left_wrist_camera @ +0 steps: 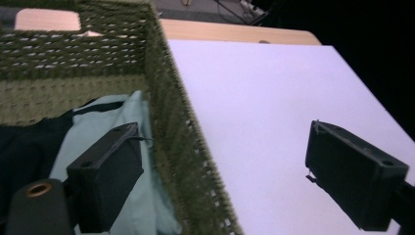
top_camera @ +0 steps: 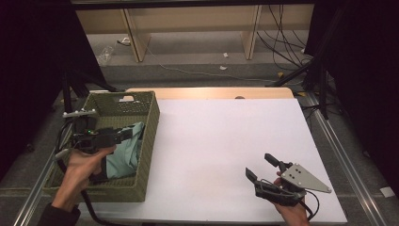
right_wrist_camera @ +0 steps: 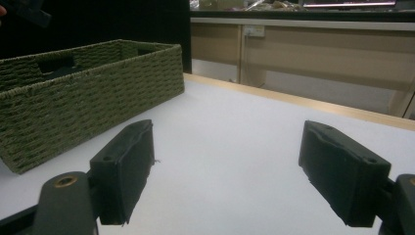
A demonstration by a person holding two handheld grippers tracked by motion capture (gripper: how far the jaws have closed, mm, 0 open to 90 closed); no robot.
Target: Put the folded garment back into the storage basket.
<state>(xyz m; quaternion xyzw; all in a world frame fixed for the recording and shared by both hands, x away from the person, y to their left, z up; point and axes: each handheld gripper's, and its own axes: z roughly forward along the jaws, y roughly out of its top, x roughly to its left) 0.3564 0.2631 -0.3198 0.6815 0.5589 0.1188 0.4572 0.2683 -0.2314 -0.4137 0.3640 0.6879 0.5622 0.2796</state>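
Note:
A green woven basket (top_camera: pixel 151 123) stands at the table's left edge. Inside it lie a light teal cloth (top_camera: pixel 125 155) and a dark cloth. My left gripper (top_camera: pixel 126 135) hangs over the basket, held by a hand. In the left gripper view the left gripper (left_wrist_camera: pixel 220 129) is open: one jaw is above the teal cloth (left_wrist_camera: pixel 95 120) and dark cloth (left_wrist_camera: pixel 24 142), the other above the white table, with the basket wall (left_wrist_camera: pixel 171 107) between them. My right gripper (top_camera: pixel 261 167) sits low at the table's front right, open and holding nothing. The right gripper (right_wrist_camera: pixel 227 134) faces the basket (right_wrist_camera: pixel 88 98).
The white tabletop (top_camera: pixel 226 136) stretches between basket and right gripper, with a wooden strip (top_camera: pixel 211 92) along its far edge. Metal rails (top_camera: pixel 339 155) run along both sides. Cables (top_camera: pixel 282 47) and wooden furniture legs lie on the floor beyond.

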